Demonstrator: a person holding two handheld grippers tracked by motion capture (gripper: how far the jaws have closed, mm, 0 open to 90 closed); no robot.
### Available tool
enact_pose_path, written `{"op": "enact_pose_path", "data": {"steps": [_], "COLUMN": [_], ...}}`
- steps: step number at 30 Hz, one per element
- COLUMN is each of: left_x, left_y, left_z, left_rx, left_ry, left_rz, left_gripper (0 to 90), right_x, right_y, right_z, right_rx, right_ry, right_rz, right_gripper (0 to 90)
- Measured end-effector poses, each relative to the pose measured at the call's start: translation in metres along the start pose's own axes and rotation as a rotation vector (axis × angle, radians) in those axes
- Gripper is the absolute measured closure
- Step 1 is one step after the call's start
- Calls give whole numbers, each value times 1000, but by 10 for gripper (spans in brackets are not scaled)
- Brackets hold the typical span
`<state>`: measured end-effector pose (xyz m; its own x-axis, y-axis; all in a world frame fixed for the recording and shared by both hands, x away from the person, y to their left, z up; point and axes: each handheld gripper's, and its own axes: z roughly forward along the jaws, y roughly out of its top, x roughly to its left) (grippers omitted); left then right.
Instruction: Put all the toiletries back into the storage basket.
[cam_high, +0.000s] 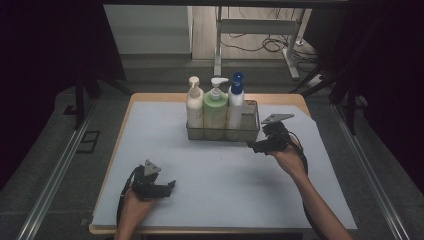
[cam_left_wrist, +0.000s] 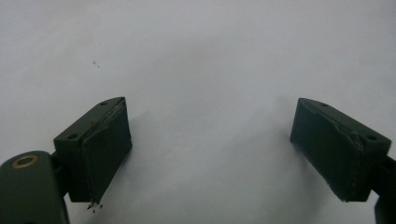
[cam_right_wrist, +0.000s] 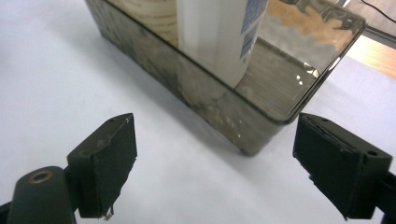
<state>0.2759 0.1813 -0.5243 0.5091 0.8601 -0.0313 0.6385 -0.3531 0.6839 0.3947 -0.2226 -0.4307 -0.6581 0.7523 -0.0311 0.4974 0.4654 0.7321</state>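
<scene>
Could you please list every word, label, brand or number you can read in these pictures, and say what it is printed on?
No text can be read.
White bottle with blue cap: blue and dark print down a label, too blurred to read.
Cream bottle, seen through the metal tray's wall in the right gripper view: lines of small print, too small to read.
Green bottle: no legible label.
Right gripper and left gripper: no markings.

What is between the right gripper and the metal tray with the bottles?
Nothing: in the right gripper view, bare white table cover lies between the open right gripper and the metal tray.
</scene>
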Motion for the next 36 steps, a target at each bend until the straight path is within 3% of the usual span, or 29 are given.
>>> {"op": "enact_pose_path", "data": {"steps": [8, 13, 25, 36], "left_x": [0, 0, 0, 0], "left_y": [0, 0, 0, 0], "left_z": [0, 0, 0, 0], "left_rx": [0, 0, 0, 1], "left_ry": [0, 1, 1, 1], "left_rz": [0, 0, -1, 2], "left_gripper": [120, 121, 121, 121], "right_x": [5, 8, 12, 16], "right_y": [-14, -22, -50, -87], "right_z": [-9, -16, -36, -36], "right_rx": [24, 42, 28, 30], "right_ry": [21, 25, 33, 42], "right_rz": [-37, -57, -64, -42], "right_gripper": [101, 25, 0, 0]}}
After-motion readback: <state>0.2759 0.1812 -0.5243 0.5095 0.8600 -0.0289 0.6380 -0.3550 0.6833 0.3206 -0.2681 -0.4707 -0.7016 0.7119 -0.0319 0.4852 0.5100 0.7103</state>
